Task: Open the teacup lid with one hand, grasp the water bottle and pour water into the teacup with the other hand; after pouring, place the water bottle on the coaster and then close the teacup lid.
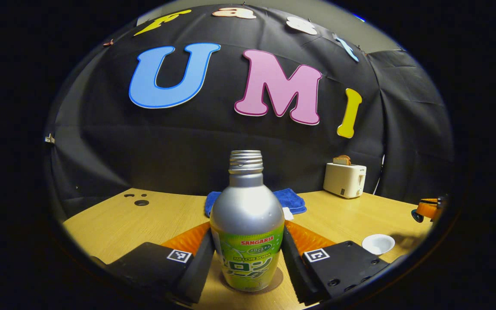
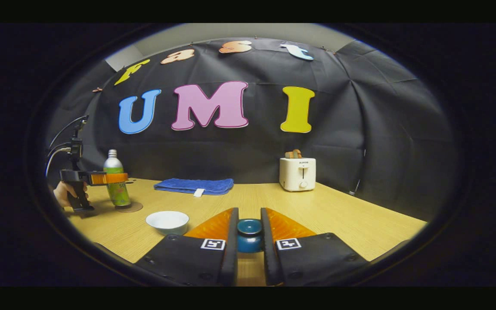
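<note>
**Silver bottle back on the coaster, lid held over the table**

Silver and green, the water bottle (image 1: 247, 224) stood upright on a round brown coaster (image 1: 274, 282), of which only an edge showed under its base. The left gripper (image 1: 248, 258) was around the bottle, one finger on each side of the label. In the left gripper view the fingers seemed to touch the sides, or nearly so; I cannot tell if they pressed or were already loosened. The bottle had no cap on its threaded neck. In the right gripper view the same bottle (image 2: 116, 181) appeared at the far left of the table (image 2: 360, 215), with a hand (image 2: 65, 193) holding that gripper beside it.

The right gripper (image 2: 249, 241) was clenched on a small dark blue knob, which I judge to be the teacup lid (image 2: 249, 234), gripped by its handle so that it could be lifted straight. The white teacup (image 2: 167, 221) stood open, near and left of this gripper, between it and the bottle.

I judge that the bottle was placed on the coaster as the task asks, so the remaining step was to bring the lid left and lower it on the cup. Farther back lay a blue towel (image 2: 194, 186) and stood a white toaster (image 2: 297, 173).
</note>
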The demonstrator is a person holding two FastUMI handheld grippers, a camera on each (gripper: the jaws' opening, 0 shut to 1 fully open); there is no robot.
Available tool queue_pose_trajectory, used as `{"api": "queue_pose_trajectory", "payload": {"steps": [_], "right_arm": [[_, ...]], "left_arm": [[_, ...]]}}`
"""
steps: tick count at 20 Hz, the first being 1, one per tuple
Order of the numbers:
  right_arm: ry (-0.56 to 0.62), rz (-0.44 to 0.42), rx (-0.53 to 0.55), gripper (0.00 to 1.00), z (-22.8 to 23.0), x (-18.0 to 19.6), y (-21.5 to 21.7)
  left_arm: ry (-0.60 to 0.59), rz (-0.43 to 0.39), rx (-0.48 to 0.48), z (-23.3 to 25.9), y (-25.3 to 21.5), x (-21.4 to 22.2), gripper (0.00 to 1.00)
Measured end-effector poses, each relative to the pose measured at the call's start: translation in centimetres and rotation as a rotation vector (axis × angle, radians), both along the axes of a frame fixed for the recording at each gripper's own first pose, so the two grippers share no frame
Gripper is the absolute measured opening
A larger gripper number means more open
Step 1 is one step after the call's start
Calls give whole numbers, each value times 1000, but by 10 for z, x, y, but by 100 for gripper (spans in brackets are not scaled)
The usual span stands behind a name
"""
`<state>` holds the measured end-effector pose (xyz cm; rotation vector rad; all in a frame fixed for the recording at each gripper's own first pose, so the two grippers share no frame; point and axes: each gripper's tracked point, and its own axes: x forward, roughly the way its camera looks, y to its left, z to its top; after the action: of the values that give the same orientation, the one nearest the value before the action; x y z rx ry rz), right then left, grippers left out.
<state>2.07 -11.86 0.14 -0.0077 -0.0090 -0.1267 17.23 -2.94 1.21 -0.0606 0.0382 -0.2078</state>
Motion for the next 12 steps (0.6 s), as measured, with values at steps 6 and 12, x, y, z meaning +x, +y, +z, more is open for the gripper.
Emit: {"api": "queue_pose_trajectory", "payload": {"steps": [6,12], "right_arm": [[0,0,0,29,0,0,0],[0,0,0,28,0,0,0]], "left_arm": [[16,-13,8,-7,-3,2,81],[15,-41,64,-10,-10,-4,83]]}}
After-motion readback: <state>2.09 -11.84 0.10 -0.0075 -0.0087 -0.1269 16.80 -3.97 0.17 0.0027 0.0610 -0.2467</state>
